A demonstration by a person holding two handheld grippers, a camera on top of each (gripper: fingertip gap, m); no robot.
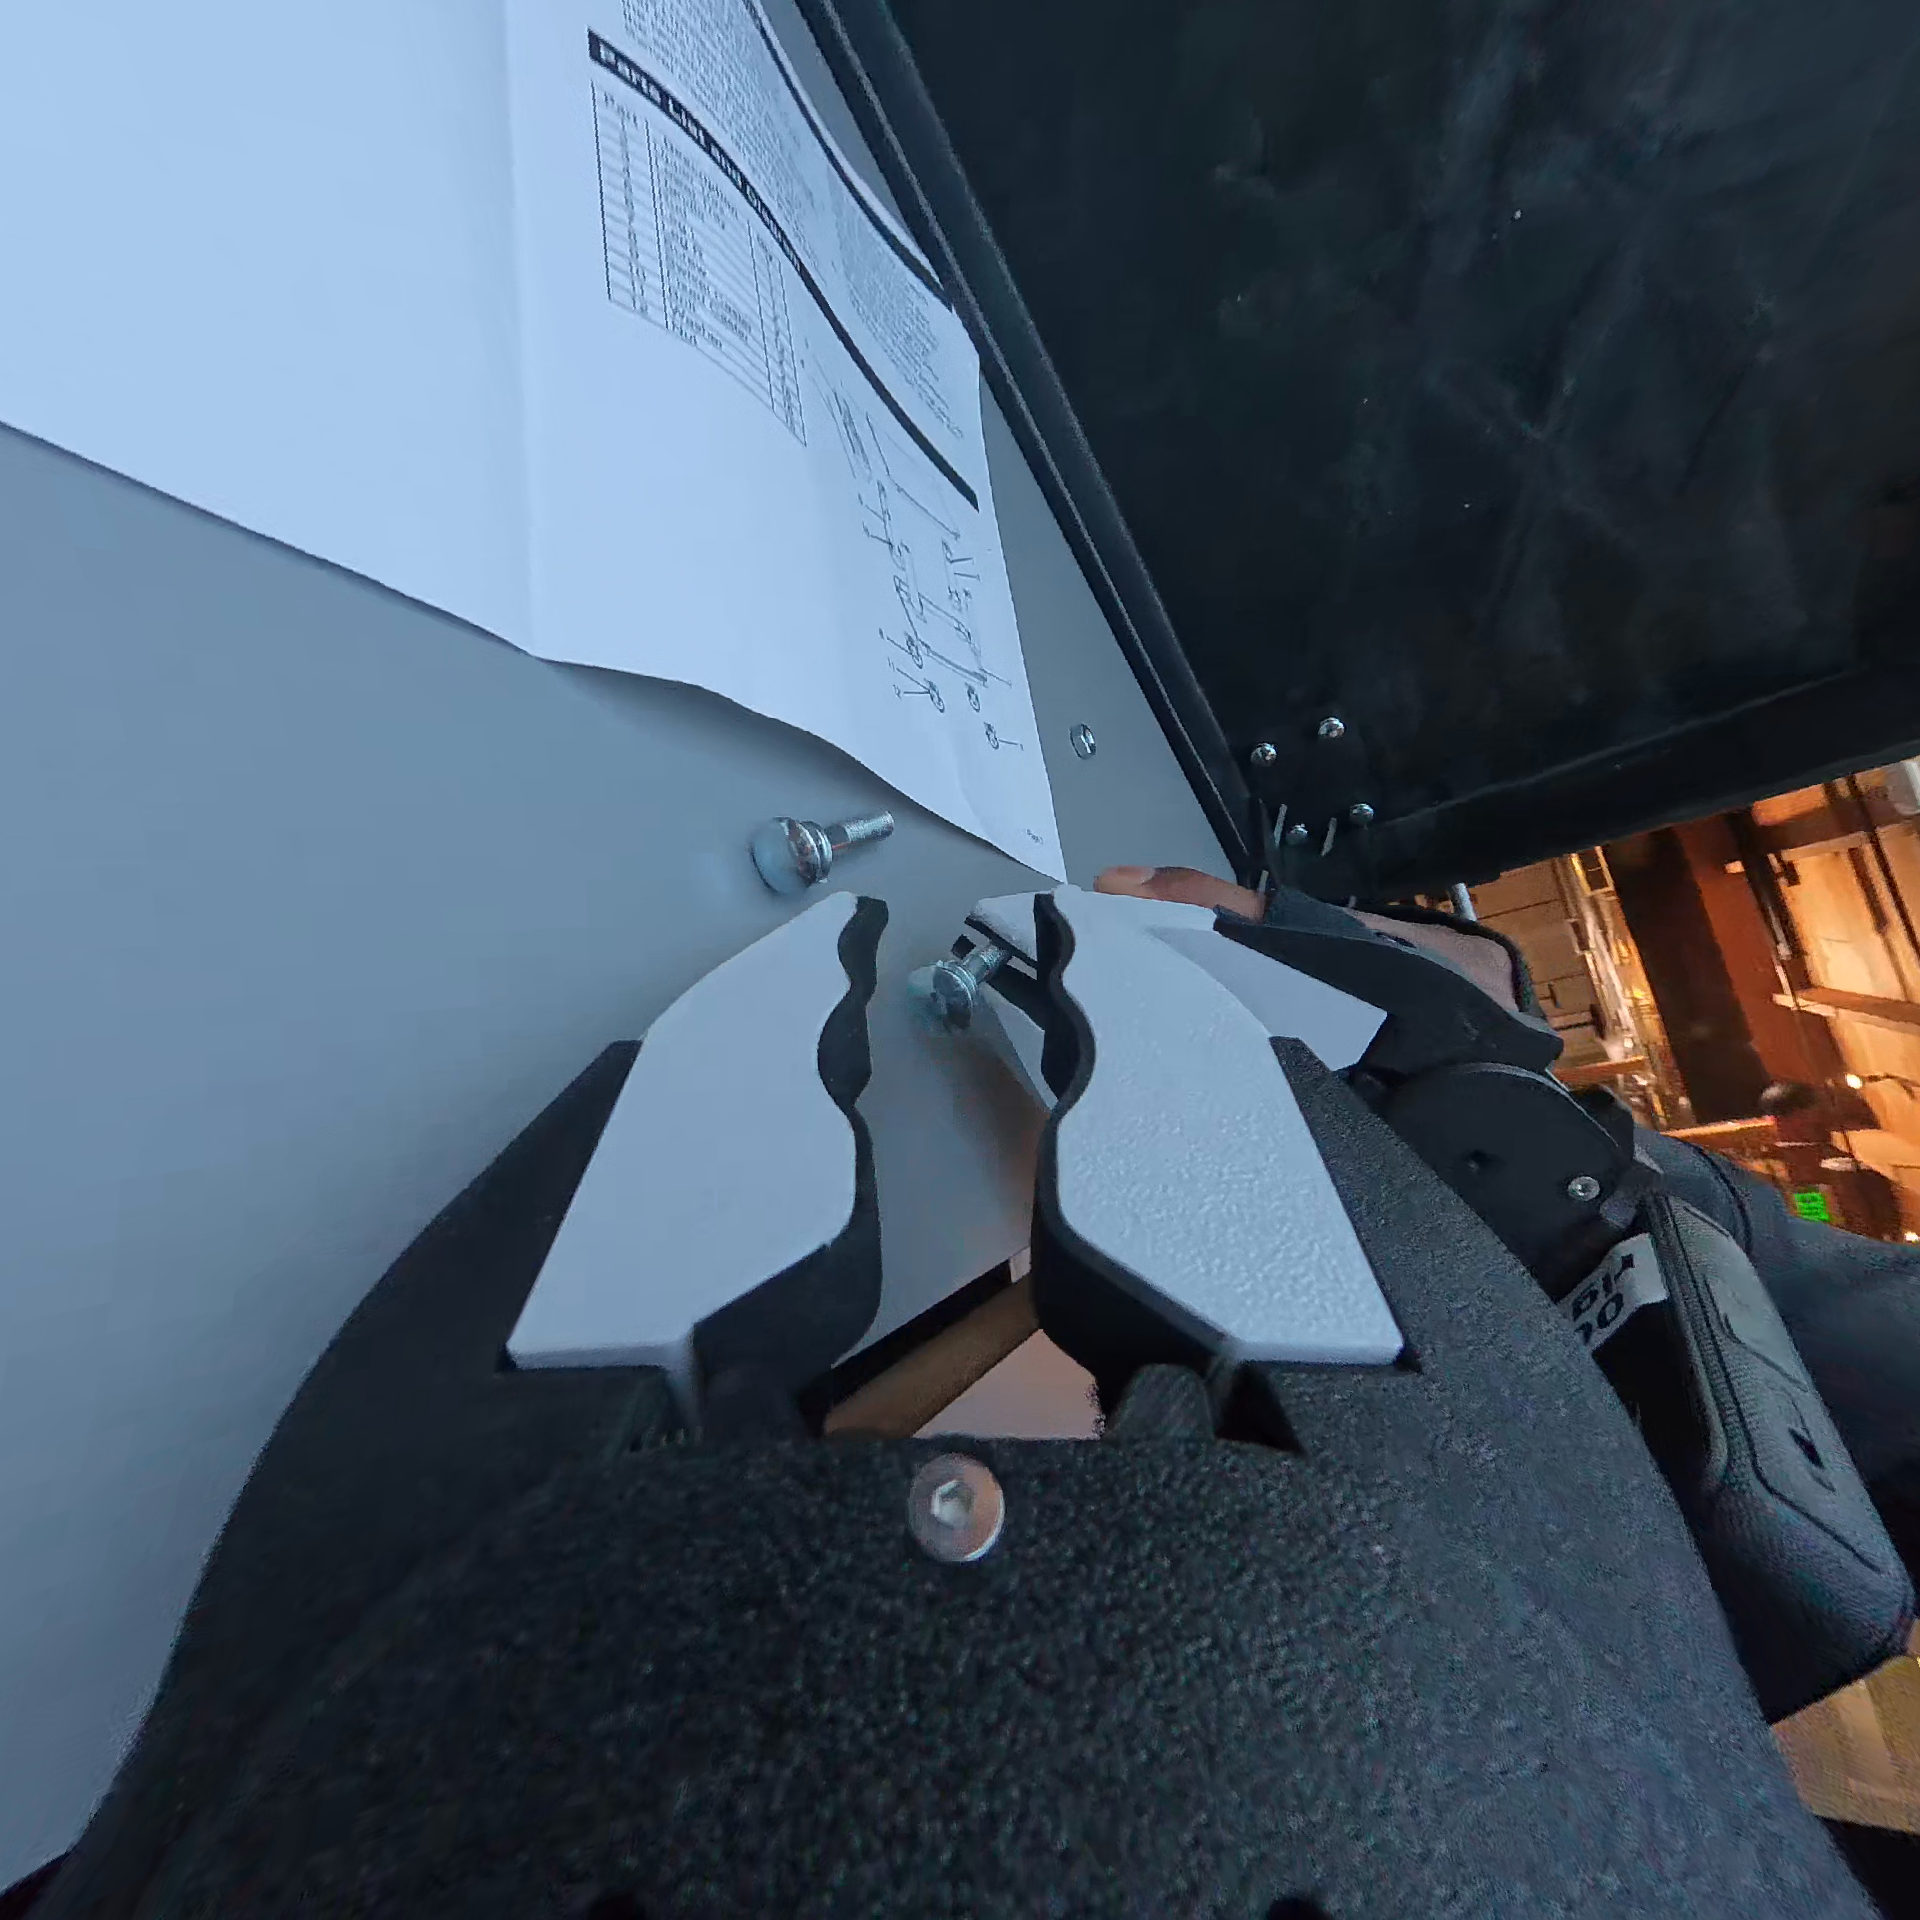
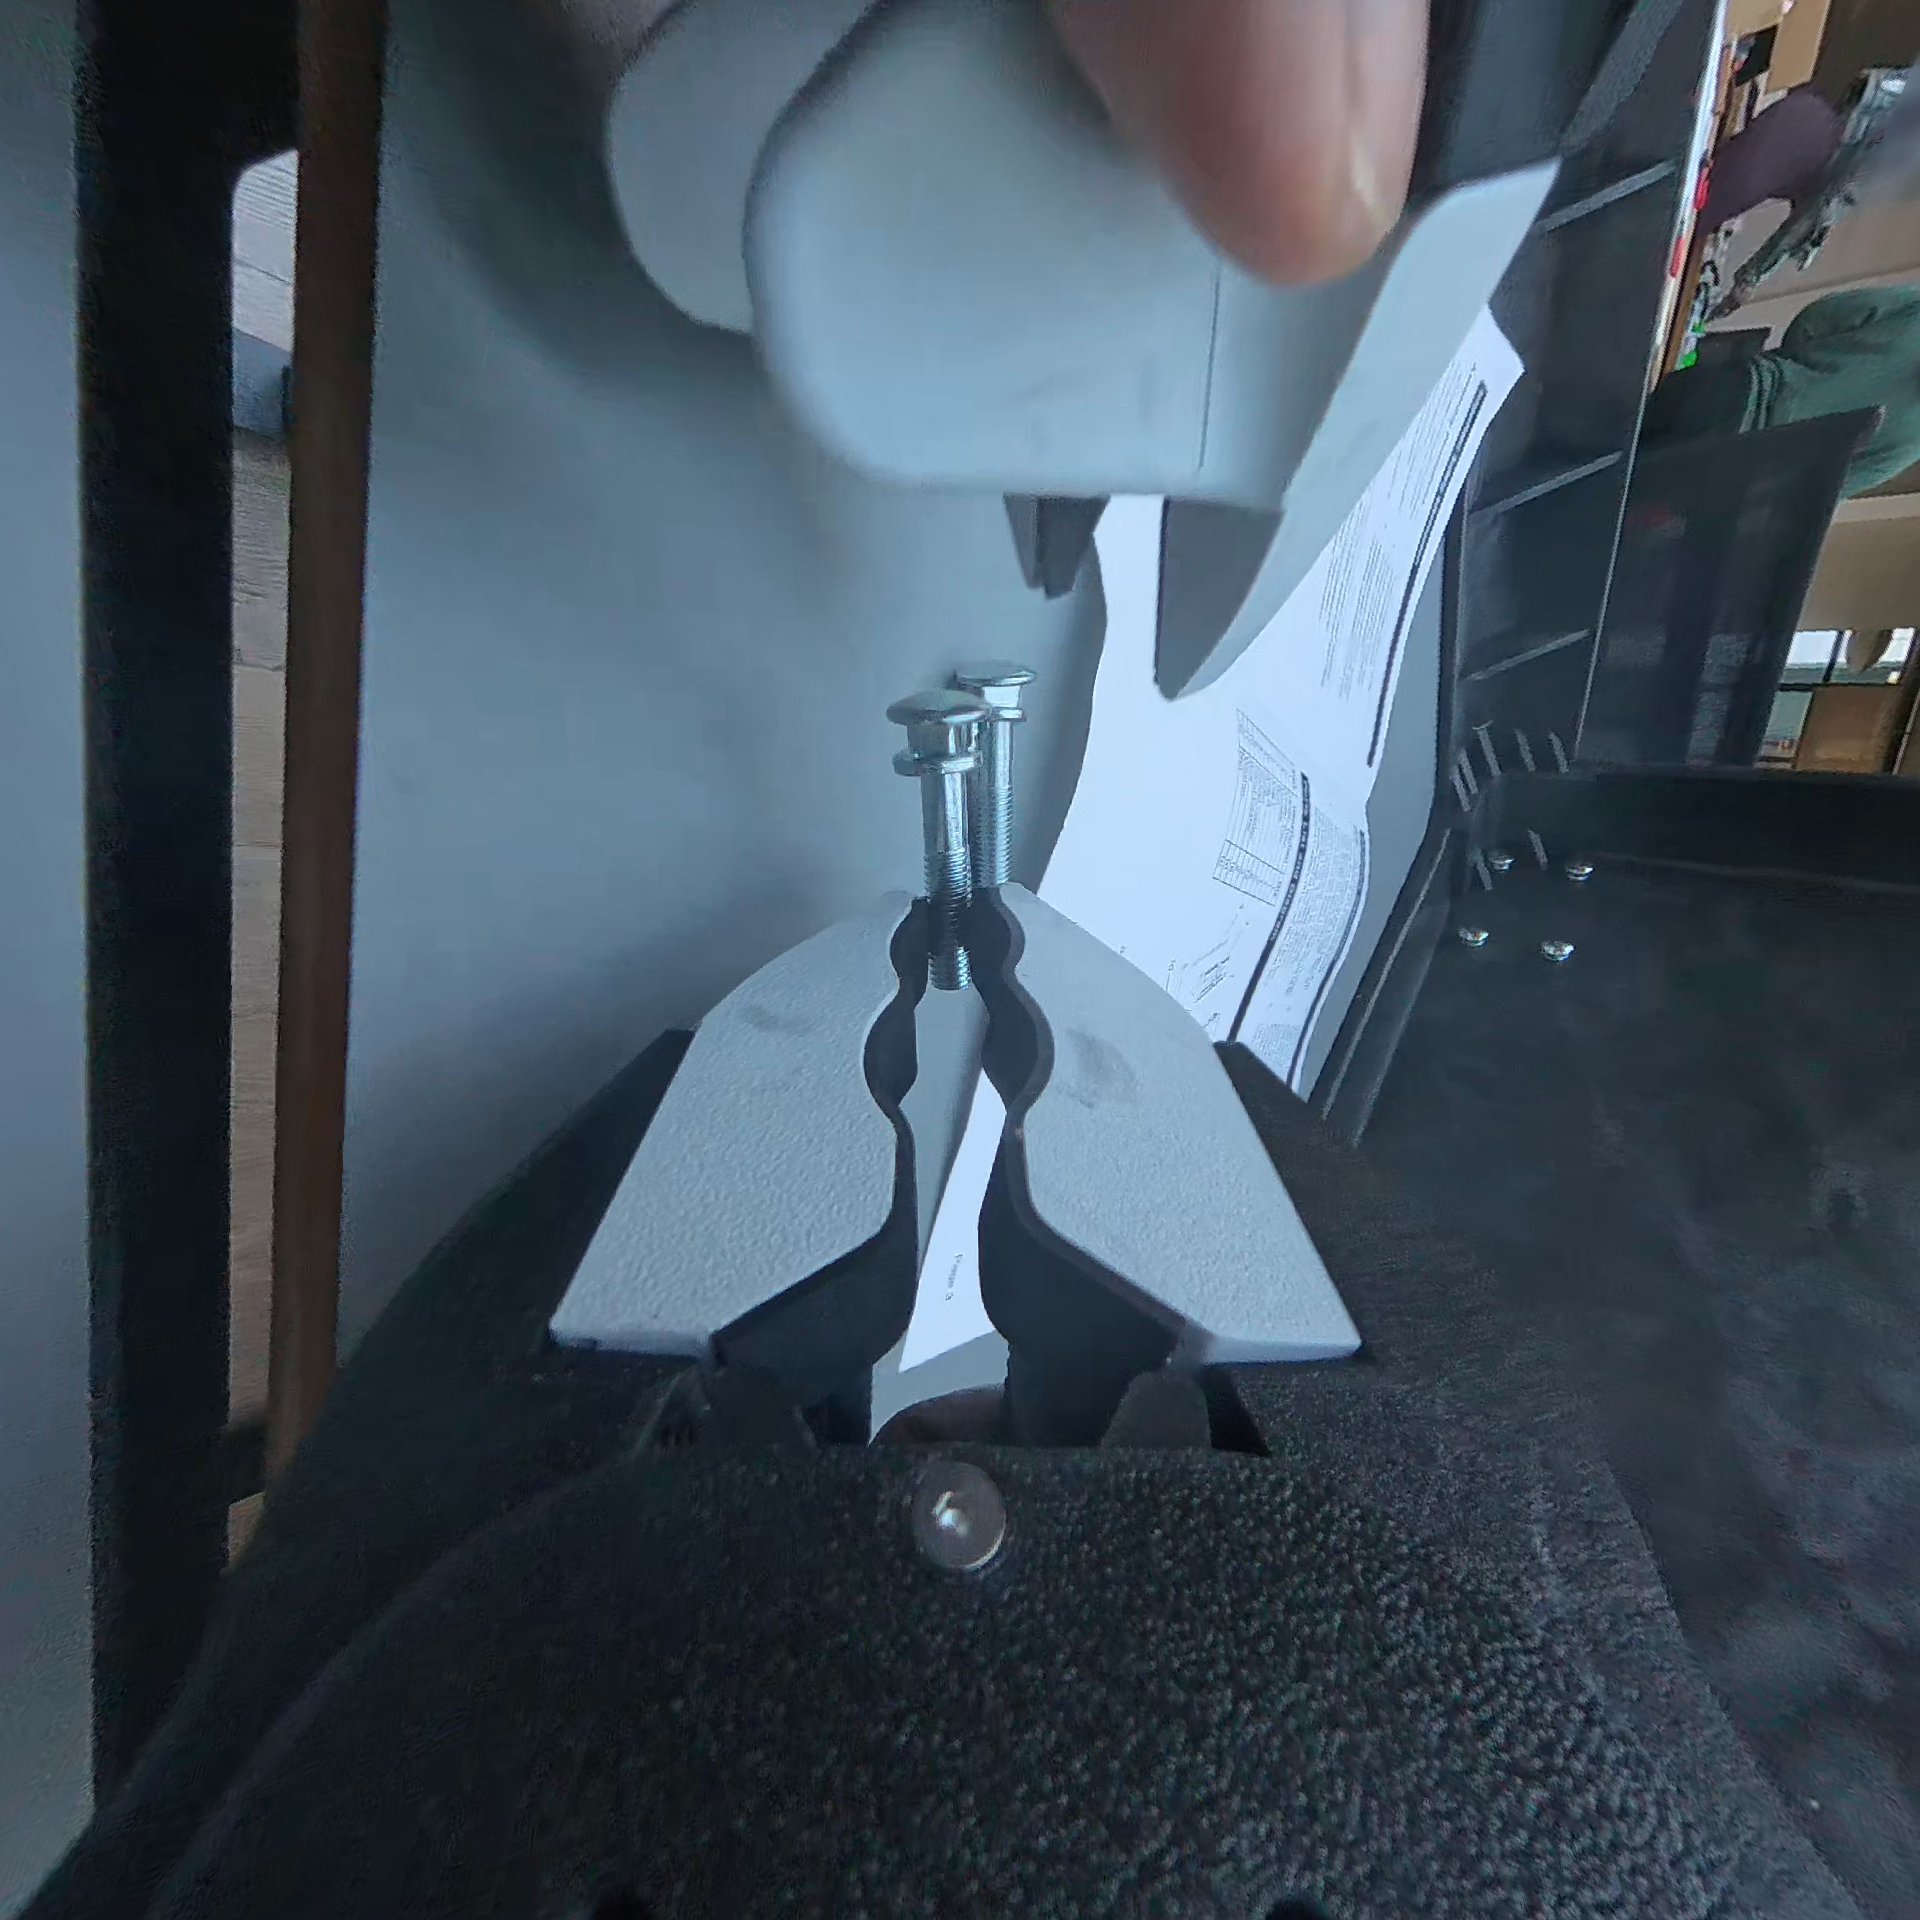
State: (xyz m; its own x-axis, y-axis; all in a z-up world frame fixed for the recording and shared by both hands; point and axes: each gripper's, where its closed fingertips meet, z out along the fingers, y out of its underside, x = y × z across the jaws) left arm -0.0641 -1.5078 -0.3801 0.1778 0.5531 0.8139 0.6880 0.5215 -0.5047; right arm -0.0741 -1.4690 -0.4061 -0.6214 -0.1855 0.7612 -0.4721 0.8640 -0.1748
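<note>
Left wrist view: the left tool (image 1: 961, 914) hangs open and empty over the grey table (image 1: 312, 935); a loose bolt (image 1: 821, 847) lies just beyond its left fingertip, near the instruction sheet (image 1: 623, 416). Right wrist view: the right tool (image 2: 951, 914) pinches a second bolt (image 2: 940, 790) by its threads, head pointing away, its reflection beside it.

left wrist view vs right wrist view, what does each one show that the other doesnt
Only the left wrist view: the left tool open above the grey panel, and a gloved hand behind the right tool.

Only the right wrist view: the held bolt with its thread clamped in the right tool, and a bare fingertip on the left tool.

Both: the held bolt, a loose bolt and the printed sheet.
</note>
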